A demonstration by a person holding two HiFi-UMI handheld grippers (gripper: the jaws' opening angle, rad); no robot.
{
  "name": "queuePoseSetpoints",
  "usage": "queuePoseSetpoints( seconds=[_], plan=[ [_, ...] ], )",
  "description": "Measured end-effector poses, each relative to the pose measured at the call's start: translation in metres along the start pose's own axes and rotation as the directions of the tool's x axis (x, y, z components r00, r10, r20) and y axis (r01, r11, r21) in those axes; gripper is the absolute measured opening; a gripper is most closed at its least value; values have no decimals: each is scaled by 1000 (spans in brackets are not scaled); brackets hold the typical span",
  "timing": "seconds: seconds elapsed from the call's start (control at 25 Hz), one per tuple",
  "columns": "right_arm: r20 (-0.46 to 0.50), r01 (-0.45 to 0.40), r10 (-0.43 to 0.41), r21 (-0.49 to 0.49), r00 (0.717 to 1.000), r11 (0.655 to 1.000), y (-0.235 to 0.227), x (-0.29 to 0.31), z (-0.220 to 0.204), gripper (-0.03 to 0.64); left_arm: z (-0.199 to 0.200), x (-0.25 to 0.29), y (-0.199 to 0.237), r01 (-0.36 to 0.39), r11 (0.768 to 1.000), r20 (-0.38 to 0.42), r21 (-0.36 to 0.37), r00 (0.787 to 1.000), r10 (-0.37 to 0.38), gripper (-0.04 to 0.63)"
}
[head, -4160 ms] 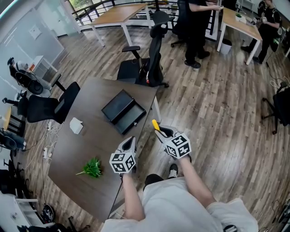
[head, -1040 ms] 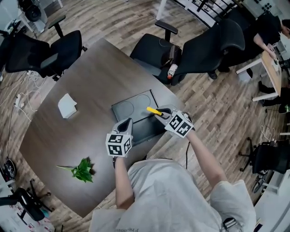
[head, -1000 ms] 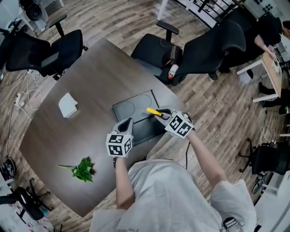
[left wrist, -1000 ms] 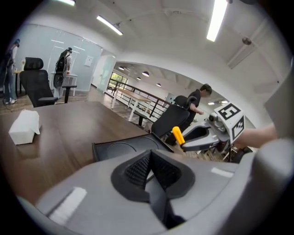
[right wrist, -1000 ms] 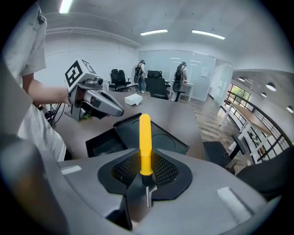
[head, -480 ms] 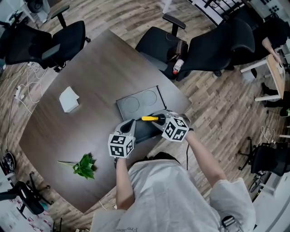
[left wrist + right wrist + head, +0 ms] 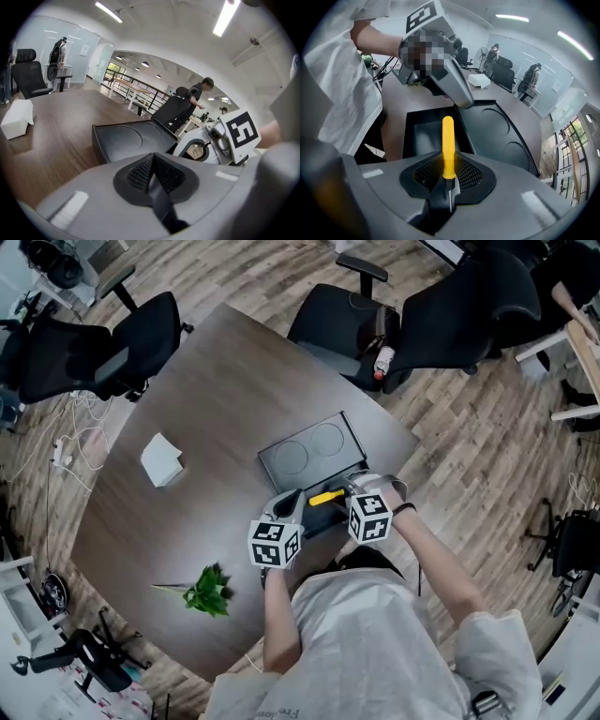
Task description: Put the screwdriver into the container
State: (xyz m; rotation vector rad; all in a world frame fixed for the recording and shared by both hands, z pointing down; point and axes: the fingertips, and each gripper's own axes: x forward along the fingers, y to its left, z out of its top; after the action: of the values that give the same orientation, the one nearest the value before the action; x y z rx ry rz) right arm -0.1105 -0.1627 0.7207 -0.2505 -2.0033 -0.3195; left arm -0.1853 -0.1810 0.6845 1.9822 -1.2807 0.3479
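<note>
The yellow-handled screwdriver (image 7: 326, 496) is held level just above the open black container (image 7: 317, 518) at the table's near edge. My right gripper (image 7: 343, 489) is shut on the handle near the shaft, and the handle (image 7: 447, 140) points out over the box's hollow base (image 7: 423, 136). The container's lid (image 7: 312, 451) lies open behind it, with two round dents. My left gripper (image 7: 294, 500) is at the container's left front corner, shut with nothing between its pads (image 7: 140, 172). In the left gripper view the lid (image 7: 126, 139) and the right gripper's marker cube (image 7: 240, 133) show.
A white tissue box (image 7: 161, 459) and a green sprig (image 7: 208, 590) lie on the brown table (image 7: 216, 390) to the left. Black office chairs (image 7: 94, 348) (image 7: 441, 310) stand round the far sides. The table's near edge lies right below the container.
The right gripper has swung the screwdriver from pointing up-left over the lid to lying level and lower over the container's base. The left gripper stays beside the container.
</note>
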Motion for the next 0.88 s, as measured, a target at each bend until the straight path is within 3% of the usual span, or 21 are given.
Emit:
queuePoseSetpoints(
  seconds=[0.56,0.88],
  plan=[
    [-148,-37,26,-68,989,997,20,50,-20,75,-5,7,8,25,1000,-10,-20,1000,-25,54],
    [-170,-21,9,-66,985,998,18,54,-27,77,-4,7,1,49,999,-3,-12,999,-49,54]
  ],
)
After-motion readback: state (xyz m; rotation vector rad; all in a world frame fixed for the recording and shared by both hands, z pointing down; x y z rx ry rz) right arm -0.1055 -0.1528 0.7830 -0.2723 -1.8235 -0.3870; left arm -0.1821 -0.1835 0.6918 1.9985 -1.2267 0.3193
